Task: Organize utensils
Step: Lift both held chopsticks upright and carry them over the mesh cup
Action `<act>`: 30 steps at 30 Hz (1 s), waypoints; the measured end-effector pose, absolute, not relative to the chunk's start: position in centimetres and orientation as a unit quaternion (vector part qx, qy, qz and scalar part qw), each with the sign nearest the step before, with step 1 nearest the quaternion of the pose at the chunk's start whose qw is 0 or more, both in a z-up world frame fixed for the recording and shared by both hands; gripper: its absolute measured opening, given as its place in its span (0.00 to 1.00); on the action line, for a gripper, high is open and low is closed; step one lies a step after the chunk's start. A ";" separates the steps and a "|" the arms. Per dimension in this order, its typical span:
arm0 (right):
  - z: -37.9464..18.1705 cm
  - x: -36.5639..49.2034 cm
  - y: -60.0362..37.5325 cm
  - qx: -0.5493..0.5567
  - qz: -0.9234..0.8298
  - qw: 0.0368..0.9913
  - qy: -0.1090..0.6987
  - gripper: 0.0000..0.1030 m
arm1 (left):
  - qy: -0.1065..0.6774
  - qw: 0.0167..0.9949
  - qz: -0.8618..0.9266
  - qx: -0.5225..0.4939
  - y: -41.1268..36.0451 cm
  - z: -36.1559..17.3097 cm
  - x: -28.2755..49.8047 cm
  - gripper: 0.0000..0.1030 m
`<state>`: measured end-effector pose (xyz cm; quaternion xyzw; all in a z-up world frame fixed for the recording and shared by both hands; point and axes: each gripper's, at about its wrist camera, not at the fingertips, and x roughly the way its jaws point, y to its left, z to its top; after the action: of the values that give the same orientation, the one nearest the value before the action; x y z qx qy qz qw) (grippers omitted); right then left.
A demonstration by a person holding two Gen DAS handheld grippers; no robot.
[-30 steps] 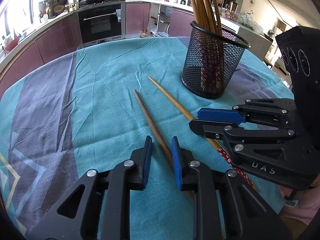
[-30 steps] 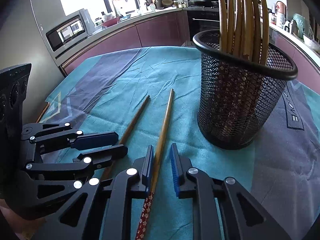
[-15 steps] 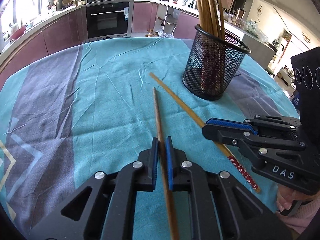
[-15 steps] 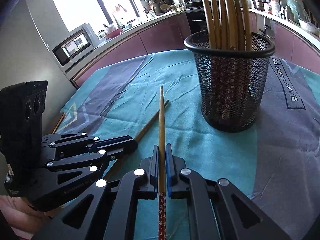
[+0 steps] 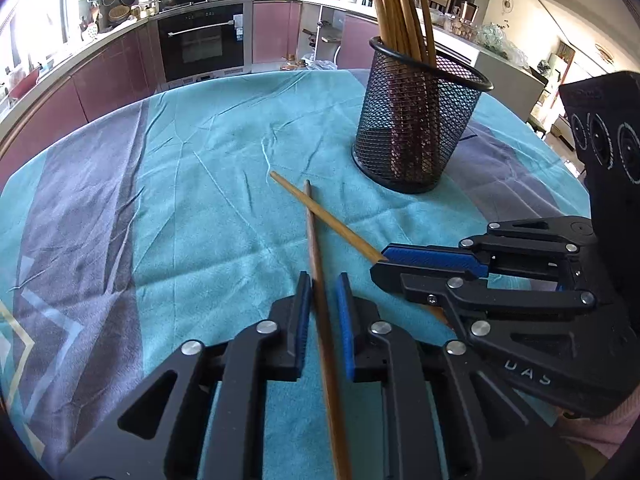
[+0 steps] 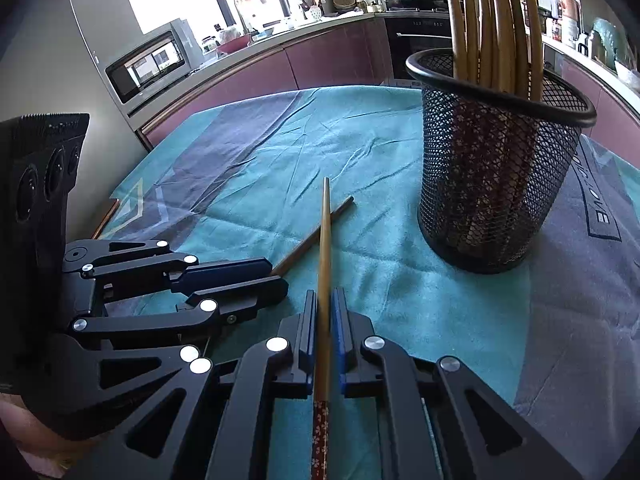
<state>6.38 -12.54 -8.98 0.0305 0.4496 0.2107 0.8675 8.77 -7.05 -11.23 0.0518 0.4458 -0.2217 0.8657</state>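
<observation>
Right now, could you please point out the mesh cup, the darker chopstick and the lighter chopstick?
mesh cup (image 5: 416,128): left wrist view, front wall of the mesh.
darker chopstick (image 5: 316,248): left wrist view, mid-shaft ahead of the jaws.
lighter chopstick (image 6: 325,240): right wrist view, bare wooden shaft.

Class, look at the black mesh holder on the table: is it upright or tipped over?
Upright. The mesh holder stands on its base on the tablecloth, rim up, with chopsticks rising out of it.
</observation>
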 end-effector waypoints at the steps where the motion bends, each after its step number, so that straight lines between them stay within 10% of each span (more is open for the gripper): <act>1: -9.0 6.4 -12.7 0.033 0.211 0.868 0.449 0.06 | 0.446 0.866 -0.219 0.051 -7.0 -11.2 8.8 0.08; 30: -1.8 3.1 -16.8 0.077 0.220 0.912 0.337 0.06 | 0.382 0.881 -0.278 -0.005 -5.4 -4.5 6.7 0.07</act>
<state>3.11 -16.81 -1.82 0.0775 0.3372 0.2197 0.9121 6.74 -5.44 -4.53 -0.0052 0.3823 -0.2780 0.8812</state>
